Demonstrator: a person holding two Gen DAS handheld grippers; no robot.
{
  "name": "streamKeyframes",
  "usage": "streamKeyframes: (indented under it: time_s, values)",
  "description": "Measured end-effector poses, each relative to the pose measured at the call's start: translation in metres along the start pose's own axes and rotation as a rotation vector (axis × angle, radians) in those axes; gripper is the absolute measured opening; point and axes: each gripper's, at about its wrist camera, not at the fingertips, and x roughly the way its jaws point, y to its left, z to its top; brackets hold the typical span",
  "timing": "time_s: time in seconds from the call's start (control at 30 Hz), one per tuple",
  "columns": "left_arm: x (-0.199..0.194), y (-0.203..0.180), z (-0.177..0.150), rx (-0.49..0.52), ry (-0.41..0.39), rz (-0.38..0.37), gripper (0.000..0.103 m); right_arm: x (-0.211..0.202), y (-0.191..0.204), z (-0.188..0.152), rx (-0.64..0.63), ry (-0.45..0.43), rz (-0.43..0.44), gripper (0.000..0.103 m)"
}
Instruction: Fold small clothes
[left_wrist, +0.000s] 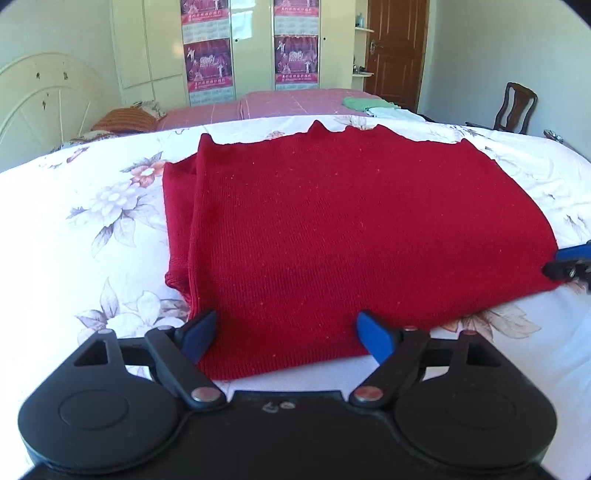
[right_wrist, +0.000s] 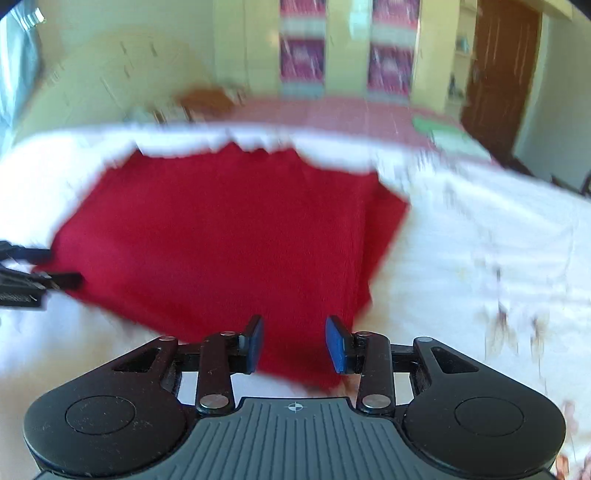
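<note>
A dark red knitted garment (left_wrist: 351, 236) lies folded flat on the white floral bedsheet (left_wrist: 92, 221). It also shows in the blurred right wrist view (right_wrist: 221, 240). My left gripper (left_wrist: 288, 338) is open, its blue fingertips (left_wrist: 375, 338) over the garment's near edge, holding nothing. My right gripper (right_wrist: 294, 343) is open at the garment's near right corner, holding nothing. The right gripper's tips show at the right edge of the left wrist view (left_wrist: 569, 264). The left gripper shows at the left edge of the right wrist view (right_wrist: 33, 284).
A second bed with a pink cover (left_wrist: 280, 103) stands behind, with green and white folded clothes (left_wrist: 369, 105) on it. A wardrobe with posters (left_wrist: 210, 62), a brown door (left_wrist: 397, 48) and a wooden chair (left_wrist: 515, 107) are at the back.
</note>
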Motion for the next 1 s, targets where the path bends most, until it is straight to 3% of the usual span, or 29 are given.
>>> streamKeyframes:
  time_s: [0.23, 0.4, 0.43, 0.47, 0.53, 0.67, 0.87, 1.0]
  values:
    - [-0.004, 0.001, 0.003, 0.004, 0.018, 0.001, 0.083, -0.003, 0.001, 0.003, 0.034, -0.027, 0.014, 0.037]
    - [-0.049, 0.003, -0.006, -0.026, -0.104, 0.027, 0.079, -0.029, -0.014, 0.000, 0.115, -0.111, 0.052, 0.034]
    - [-0.057, 0.007, -0.011, -0.079, -0.112, 0.007, 0.077, -0.039, -0.015, -0.003, 0.124, -0.128, 0.064, 0.026]
    - [-0.063, 0.013, -0.018, -0.167, -0.111, -0.025, 0.068, -0.044, -0.016, -0.003, 0.133, -0.135, 0.072, 0.016]
    - [-0.064, 0.028, -0.035, -0.391, -0.101, -0.128, 0.065, -0.052, -0.017, 0.000, 0.147, -0.151, 0.071, 0.016]
    - [-0.039, 0.044, -0.055, -0.709, -0.098, -0.198, 0.063, -0.056, -0.012, 0.011, 0.185, -0.168, 0.131, 0.016]
    - [-0.011, 0.064, -0.047, -0.939, -0.193, -0.227, 0.062, -0.052, -0.004, 0.030, 0.233, -0.181, 0.191, 0.016]
    - [0.003, 0.066, -0.043, -0.965, -0.279, -0.205, 0.061, -0.035, 0.002, 0.043, 0.258, -0.172, 0.225, 0.016]
